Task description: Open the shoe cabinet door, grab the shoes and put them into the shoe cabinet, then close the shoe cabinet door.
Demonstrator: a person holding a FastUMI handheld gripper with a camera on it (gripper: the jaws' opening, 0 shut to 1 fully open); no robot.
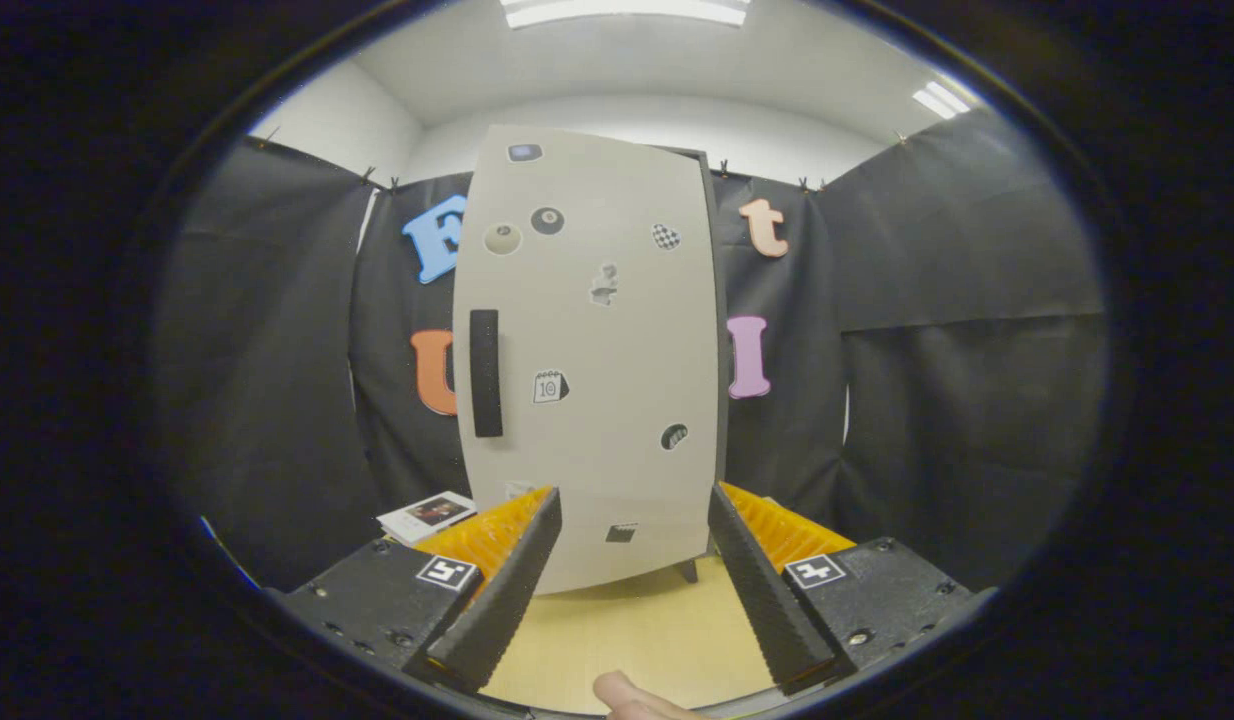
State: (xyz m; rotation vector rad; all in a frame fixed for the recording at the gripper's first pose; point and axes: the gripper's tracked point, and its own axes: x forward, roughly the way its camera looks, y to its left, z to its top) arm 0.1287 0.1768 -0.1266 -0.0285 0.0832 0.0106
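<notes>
Shoe cabinet door (587, 360) stands shut beyond the tongs (632, 520), which gape wide, holding nothing; this fits either unopened or reclosed.

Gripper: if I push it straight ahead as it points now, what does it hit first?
Most likely the closed pale grey shoe cabinet door, low on its panel, well below the black vertical handle. The gripper is open with nothing between its fingers; only bare wooden floor lies between. Depth is unclear.
</notes>
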